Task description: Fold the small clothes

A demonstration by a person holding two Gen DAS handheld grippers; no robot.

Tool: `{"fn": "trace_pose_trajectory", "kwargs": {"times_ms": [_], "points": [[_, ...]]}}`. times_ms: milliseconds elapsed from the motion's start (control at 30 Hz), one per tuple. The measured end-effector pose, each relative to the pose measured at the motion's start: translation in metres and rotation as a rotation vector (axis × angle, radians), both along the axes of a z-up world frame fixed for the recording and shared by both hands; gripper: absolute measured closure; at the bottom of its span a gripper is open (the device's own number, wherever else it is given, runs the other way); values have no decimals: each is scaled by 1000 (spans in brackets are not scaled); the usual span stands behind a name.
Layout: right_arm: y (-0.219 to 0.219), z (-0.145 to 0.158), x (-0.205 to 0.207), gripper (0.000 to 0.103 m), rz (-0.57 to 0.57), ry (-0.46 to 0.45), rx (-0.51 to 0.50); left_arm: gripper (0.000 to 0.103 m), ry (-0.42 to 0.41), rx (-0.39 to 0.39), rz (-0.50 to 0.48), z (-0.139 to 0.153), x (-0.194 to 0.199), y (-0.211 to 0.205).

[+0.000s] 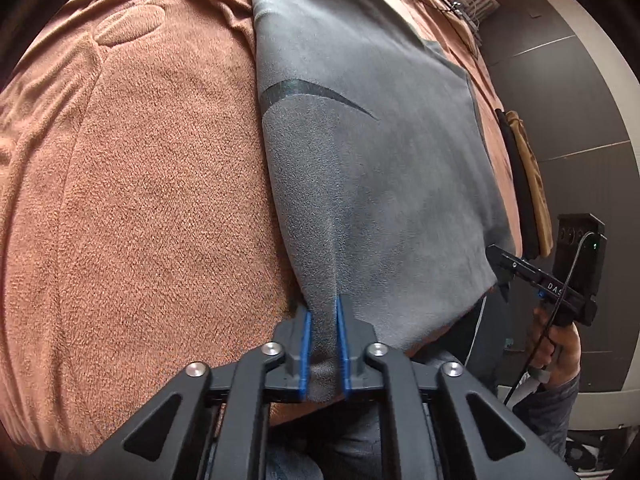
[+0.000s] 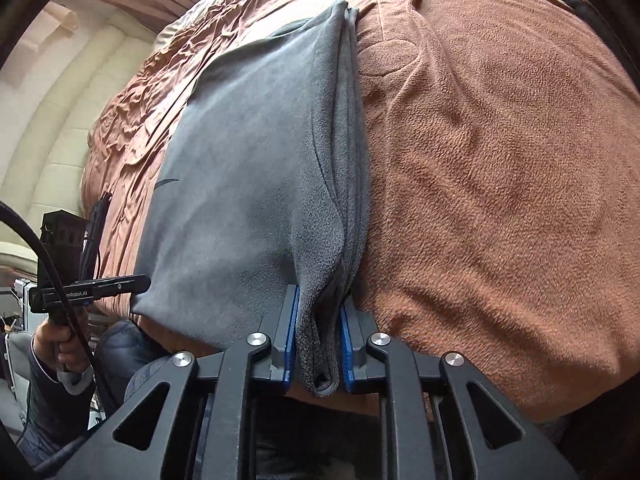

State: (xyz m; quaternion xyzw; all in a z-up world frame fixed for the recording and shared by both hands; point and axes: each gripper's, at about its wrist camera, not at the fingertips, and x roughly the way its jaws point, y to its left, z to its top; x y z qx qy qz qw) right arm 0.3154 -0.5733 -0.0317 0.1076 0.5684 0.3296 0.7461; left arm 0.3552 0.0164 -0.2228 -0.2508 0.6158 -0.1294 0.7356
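A grey fleece garment (image 1: pixel 360 152) with a dark curved stripe lies stretched over a brown blanket (image 1: pixel 140 200). My left gripper (image 1: pixel 323 312) is shut on the garment's near left corner, cloth pinched between the blue pads. My right gripper (image 2: pixel 319 300) is shut on the garment (image 2: pixel 248 184) at its near right edge, where several layers bunch between the pads. Each gripper shows in the other's view, held by a hand: the right one in the left wrist view (image 1: pixel 505 280), the left one in the right wrist view (image 2: pixel 136 280).
The brown blanket (image 2: pixel 500 160) covers a bed, wrinkled at the far side. A black and tan item (image 1: pixel 528 184) lies at the bed's right edge. Hangers (image 1: pixel 472 0) lie at the far right. Grey wall panels (image 1: pixel 568 100) stand beyond. A padded cream headboard (image 2: pixel 60 120) is at left.
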Motion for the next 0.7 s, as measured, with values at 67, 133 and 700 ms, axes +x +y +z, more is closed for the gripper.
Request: {"fn": "trace_pose_trajectory", "kwargs": {"times_ms": [67,133,700], "points": [[0,1,-2,92,-4,0,9,94,-19,10,-7,6,-2,-1],[-1,0,-5,92,-4,2,18,95,-33,14,-13,12,-6,4],[5,3,-12,71,37,-20,12,57,-32,2,7,12,11,9]]}}
